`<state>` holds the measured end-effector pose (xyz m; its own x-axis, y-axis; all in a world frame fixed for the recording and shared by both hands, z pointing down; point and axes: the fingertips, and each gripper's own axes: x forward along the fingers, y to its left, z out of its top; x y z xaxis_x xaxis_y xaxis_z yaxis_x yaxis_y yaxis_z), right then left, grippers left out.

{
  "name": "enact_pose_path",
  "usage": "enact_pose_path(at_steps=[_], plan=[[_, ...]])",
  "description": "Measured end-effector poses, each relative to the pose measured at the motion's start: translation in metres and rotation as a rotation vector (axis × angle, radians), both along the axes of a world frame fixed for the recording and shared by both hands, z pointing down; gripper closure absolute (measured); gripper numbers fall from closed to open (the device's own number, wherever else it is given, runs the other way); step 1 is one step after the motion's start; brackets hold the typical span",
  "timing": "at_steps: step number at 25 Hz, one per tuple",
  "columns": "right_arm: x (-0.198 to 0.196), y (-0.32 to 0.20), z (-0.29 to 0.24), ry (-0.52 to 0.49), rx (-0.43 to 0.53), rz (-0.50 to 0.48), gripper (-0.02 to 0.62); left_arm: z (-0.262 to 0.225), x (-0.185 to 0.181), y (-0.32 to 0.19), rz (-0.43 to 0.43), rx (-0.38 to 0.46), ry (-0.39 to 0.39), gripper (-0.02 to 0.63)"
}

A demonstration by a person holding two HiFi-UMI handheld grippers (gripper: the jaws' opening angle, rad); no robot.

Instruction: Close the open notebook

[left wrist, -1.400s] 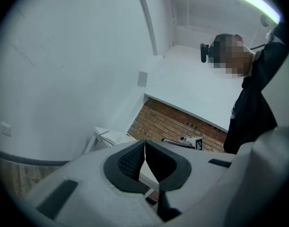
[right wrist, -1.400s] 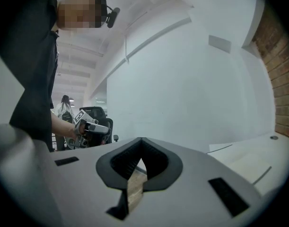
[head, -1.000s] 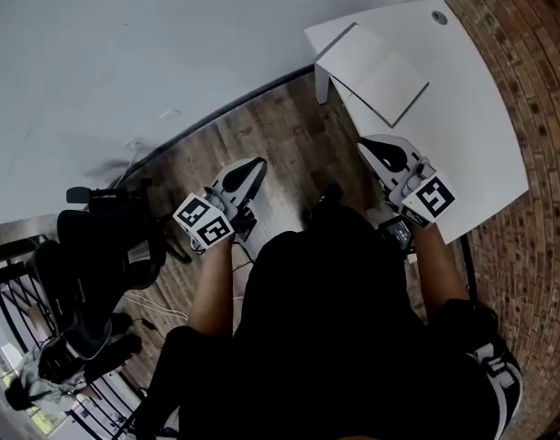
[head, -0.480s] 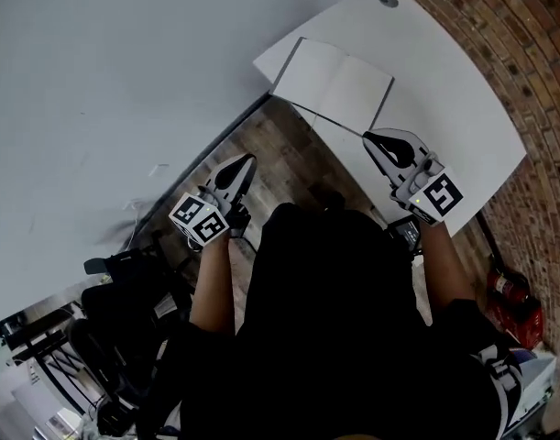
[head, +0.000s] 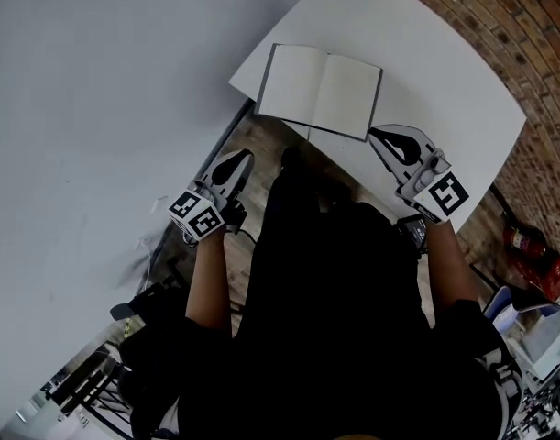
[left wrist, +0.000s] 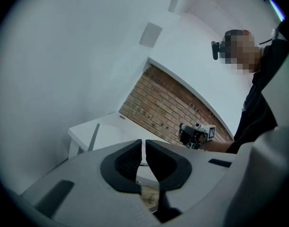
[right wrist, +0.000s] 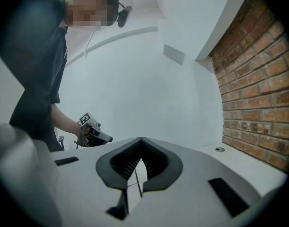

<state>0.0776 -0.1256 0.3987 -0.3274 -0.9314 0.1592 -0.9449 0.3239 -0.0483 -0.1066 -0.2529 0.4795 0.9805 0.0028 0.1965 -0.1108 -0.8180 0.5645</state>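
The notebook [head: 321,90] lies open, not yet closed, on the white worktop [head: 449,85] as the left gripper [head: 236,165] and right gripper [head: 394,138] hover near it, jaws shut and empty.

The white-and-black left gripper [head: 243,157] and right gripper [head: 375,133] reach forward, flanking the person's black-clad torso [head: 334,282], jaws closed, empty.

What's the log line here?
notebook: open, flat on table | left gripper: shut, empty | right gripper: shut, empty
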Motion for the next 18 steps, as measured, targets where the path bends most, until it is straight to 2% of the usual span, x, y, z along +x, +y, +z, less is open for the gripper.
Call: enact_pose_path(at_steps=[3,6,9,14,18], plan=[[-0.003,-0.024,0.014,0.037,-0.064,0.033,0.589,0.013,0.003,-0.022,0.058,-0.028,-0.016,0.588],[-0.002,-0.053,0.010,0.000,-0.063,0.075,0.589,0.020,0.007,-0.047,0.107,-0.063,-0.020,0.588],[-0.001,-0.080,0.016,0.019,-0.082,0.113,0.589,0.034,0.012,-0.073,0.152,-0.108,-0.015,0.584],[-0.001,-0.107,0.020,0.030,-0.135,0.166,0.589,0.062,0.026,-0.101,0.245,-0.158,-0.026,0.531],[0.002,-0.117,0.027,0.033,-0.171,0.229,0.589,0.095,0.030,-0.106,0.331,-0.257,-0.069,0.504]])
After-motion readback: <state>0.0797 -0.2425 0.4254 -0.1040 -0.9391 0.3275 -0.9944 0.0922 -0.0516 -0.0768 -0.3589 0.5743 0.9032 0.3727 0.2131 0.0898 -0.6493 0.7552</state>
